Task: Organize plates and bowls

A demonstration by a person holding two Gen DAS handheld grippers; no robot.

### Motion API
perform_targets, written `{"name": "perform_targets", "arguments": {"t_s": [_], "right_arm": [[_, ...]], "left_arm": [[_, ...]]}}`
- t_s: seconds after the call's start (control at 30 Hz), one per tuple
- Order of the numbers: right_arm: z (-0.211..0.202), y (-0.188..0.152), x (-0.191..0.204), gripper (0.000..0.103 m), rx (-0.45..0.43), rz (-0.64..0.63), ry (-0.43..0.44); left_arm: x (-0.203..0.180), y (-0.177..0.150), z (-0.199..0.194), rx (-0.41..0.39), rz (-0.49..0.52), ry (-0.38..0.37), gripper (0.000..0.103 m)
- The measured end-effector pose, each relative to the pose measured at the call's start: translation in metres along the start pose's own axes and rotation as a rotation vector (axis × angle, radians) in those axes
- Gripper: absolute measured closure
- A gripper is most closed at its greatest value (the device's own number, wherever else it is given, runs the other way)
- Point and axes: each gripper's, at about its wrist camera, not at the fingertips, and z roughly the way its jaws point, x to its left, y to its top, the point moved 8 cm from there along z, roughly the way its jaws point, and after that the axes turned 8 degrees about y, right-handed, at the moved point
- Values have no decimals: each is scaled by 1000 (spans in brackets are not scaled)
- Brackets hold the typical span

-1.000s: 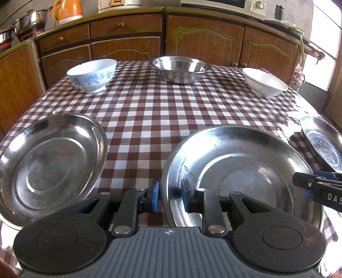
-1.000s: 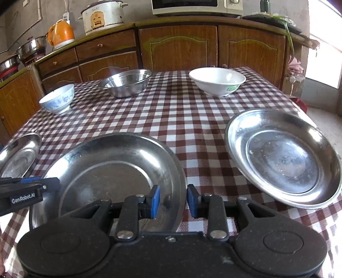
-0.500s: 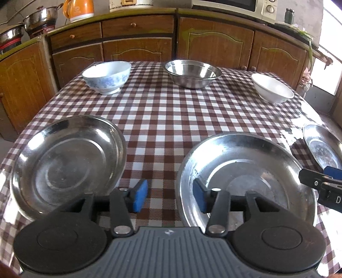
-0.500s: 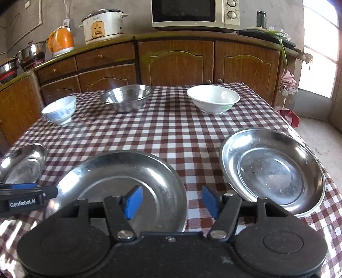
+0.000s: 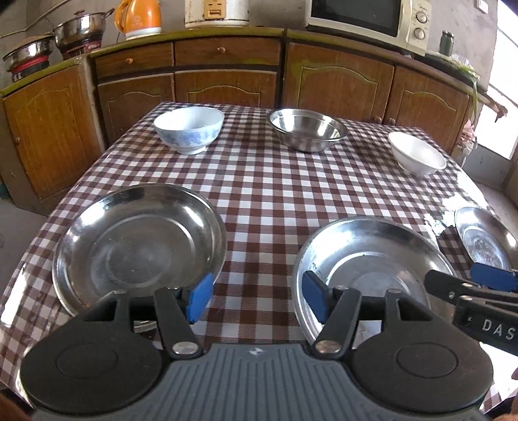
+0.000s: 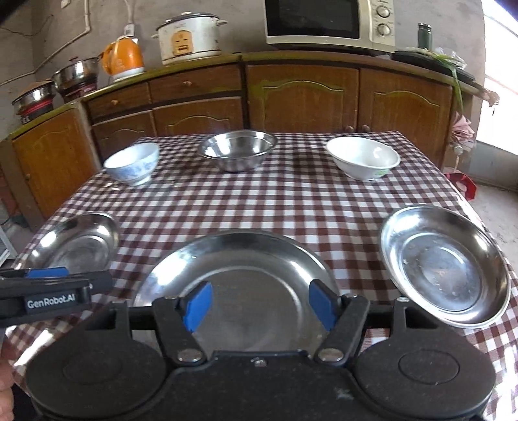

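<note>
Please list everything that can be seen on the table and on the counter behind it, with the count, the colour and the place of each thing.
steel plates: 3, silver, near edge of table; middle one largest
blue-patterned bowl: 1, white and blue, far left of table
steel bowl: 1, silver, far middle
white bowl: 1, white, far right
tablecloth: 1, brown and white check, covers table
microwave: 1, cream, on counter
rice cooker: 1, white, on counter
kettle: 1, orange, on counter
steel pots: 2, silver, counter far left
flask: 1, dark green, counter right
cabinets: brown wood, behind table
left gripper: 1, black with blue pads, jaws opening, nothing between them
right gripper: 1, same, jaws opening, empty, above middle plate
</note>
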Motion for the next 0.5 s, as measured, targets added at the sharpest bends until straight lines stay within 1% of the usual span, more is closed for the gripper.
{"name": "perform_targets", "arguments": {"t_s": [0.5], "right_arm": [[2,4,50,24,7,-60,51]], "left_arm": [[33,1,-15,-14,-45,31,39]]}}
